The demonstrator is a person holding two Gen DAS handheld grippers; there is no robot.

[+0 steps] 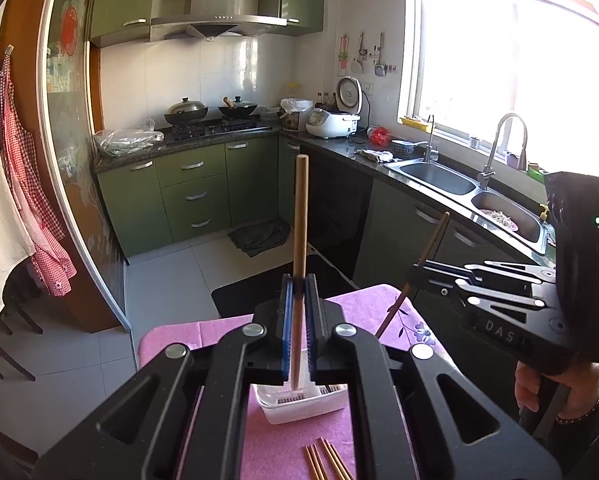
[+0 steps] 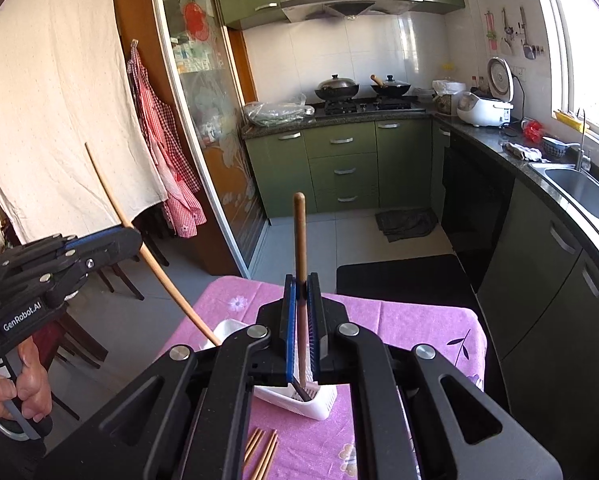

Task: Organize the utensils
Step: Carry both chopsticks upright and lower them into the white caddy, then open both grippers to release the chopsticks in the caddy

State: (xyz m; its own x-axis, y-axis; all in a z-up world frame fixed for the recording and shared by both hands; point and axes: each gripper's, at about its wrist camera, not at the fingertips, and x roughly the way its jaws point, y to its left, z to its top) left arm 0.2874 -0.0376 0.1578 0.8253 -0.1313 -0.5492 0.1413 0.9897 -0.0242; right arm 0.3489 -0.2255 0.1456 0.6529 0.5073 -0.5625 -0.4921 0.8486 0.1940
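Note:
My left gripper (image 1: 299, 288) is shut on a light wooden chopstick (image 1: 300, 216) that stands upright, its lower end over the white utensil holder (image 1: 303, 402) on the pink tablecloth. My right gripper (image 2: 301, 290) is shut on a darker chopstick (image 2: 300, 236), its dark tip down in the white holder (image 2: 311, 404). The right gripper shows in the left wrist view (image 1: 413, 274) with its dark chopstick (image 1: 419, 268). The left gripper shows in the right wrist view (image 2: 129, 236) with its light chopstick (image 2: 155, 260). Several loose chopsticks (image 1: 325, 460) lie on the cloth near me.
The small table with the pink cloth (image 2: 399, 320) stands in a green kitchen. A counter with a double sink (image 1: 451, 178) runs along the right. A stove with woks (image 1: 207, 114) is at the back. A black floor mat (image 2: 403, 276) lies beyond the table.

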